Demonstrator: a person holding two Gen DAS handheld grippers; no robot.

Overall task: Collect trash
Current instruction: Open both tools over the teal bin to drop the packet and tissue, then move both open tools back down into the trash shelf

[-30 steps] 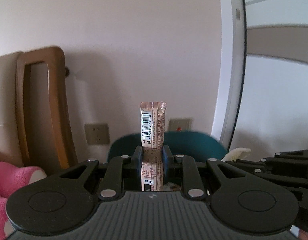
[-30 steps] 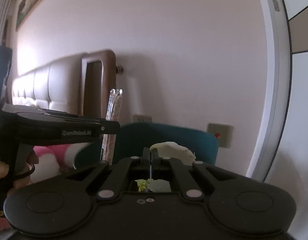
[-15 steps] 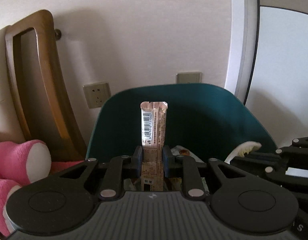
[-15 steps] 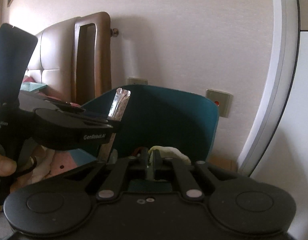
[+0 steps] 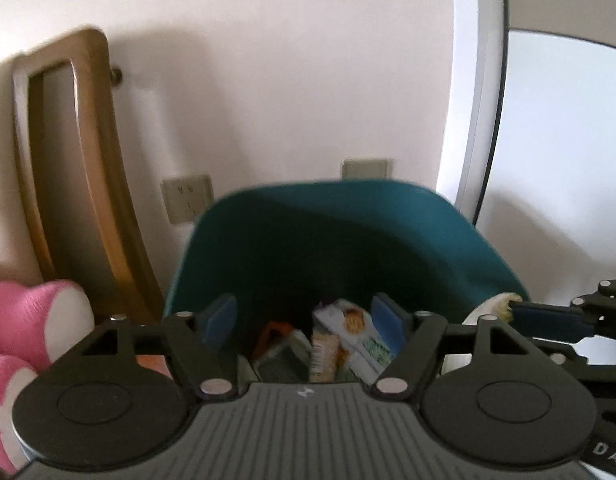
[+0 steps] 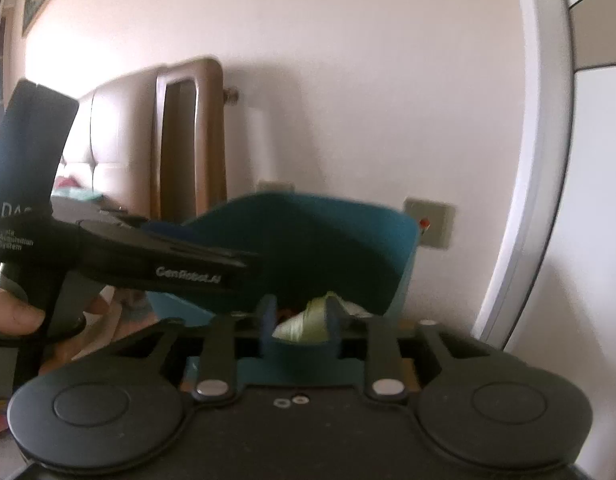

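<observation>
A teal bin [image 5: 327,232] stands open below both grippers. My left gripper [image 5: 304,316] hangs over its mouth, jaws opening wide with nothing between them. The tan stick wrapper [image 5: 321,354] lies down in the bin among other wrappers [image 5: 355,334]. At the right edge of the left wrist view is my right gripper [image 5: 547,316] with a crumpled pale paper [image 5: 489,308] at its tip. In the right wrist view my right gripper [image 6: 300,314] is opening over the bin's [image 6: 339,248] near rim. The crumpled paper [image 6: 304,322] sits loosely between the parted fingers.
A wooden headboard frame [image 5: 68,160] leans by the wall left of the bin, with a pink plush toy [image 5: 32,320] beside it. Wall sockets [image 5: 186,198] sit behind the bin and a white door frame [image 5: 475,120] rises at the right. A hand [image 6: 12,312] holds the left gripper's black body [image 6: 188,268].
My left gripper let go of the stick wrapper, which dropped into the bin. My right gripper's jaws have parted around the crumpled paper. Both views have tipped down toward the bin.
</observation>
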